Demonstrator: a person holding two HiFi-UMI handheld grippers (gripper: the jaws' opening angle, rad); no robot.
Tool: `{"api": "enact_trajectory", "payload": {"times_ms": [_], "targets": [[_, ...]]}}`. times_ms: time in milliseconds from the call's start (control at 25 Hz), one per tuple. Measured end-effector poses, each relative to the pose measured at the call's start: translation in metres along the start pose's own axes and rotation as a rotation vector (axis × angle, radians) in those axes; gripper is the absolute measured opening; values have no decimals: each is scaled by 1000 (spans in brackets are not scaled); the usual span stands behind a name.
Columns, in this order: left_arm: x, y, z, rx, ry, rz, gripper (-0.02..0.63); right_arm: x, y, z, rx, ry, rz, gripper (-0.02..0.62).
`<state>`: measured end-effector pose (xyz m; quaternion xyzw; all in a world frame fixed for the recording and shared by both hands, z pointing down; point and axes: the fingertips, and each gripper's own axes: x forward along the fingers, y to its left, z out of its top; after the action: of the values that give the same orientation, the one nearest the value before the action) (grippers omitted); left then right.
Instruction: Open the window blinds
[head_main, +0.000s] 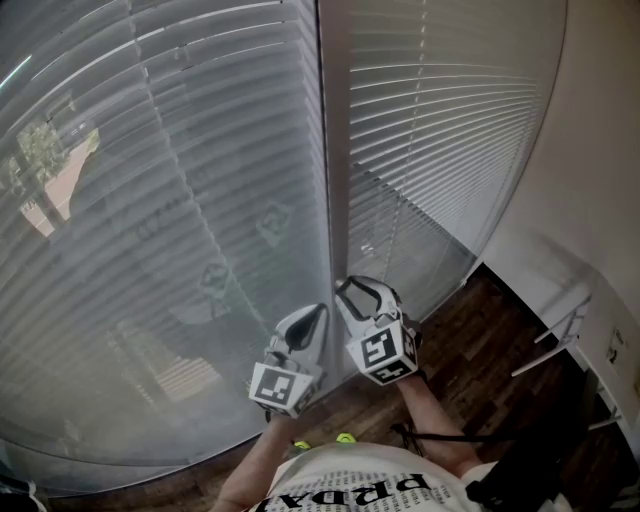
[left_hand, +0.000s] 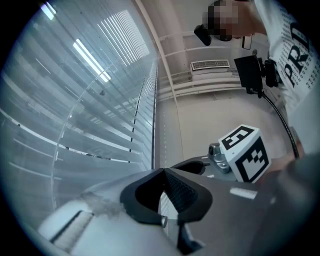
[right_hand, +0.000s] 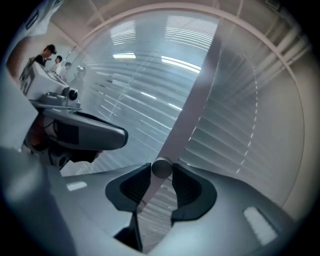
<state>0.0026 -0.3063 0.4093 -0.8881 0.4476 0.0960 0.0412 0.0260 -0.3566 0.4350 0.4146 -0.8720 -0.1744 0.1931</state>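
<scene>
Clamps the round tilt wand (right_hand: 161, 169) between both pads of the right hand-held gripper (right_hand: 161, 165), close in front of the window blinds (head_main: 180, 200). Holds the left hand-held gripper (left_hand: 163, 171) just beside the right, jaw tips together, nothing between them. Locates the wand beside the pale vertical mullion (head_main: 335, 150) separating two slatted sections, both lowered full length toward the dark wooden floor (head_main: 470, 350).

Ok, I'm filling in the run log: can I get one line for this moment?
right gripper: shut on blind wand | left gripper: shut, empty | blinds: lowered | phase: grasp
</scene>
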Motion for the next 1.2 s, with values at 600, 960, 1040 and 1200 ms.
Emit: {"api": "enact_trajectory", "payload": {"times_ms": [600, 960, 1040, 1200], "targets": [[-3, 3, -11, 44, 35, 11, -8, 8, 6, -3, -563, 73, -51, 141], [-4, 4, -10, 52, 28, 17, -8, 8, 5, -1, -551, 51, -58, 124], [-5, 4, -14, 55, 45, 17, -8, 8, 5, -1, -546, 47, -58, 124], [-4, 5, -12, 32, 37, 26, -8, 8, 4, -1, -516, 40, -58, 126]]}}
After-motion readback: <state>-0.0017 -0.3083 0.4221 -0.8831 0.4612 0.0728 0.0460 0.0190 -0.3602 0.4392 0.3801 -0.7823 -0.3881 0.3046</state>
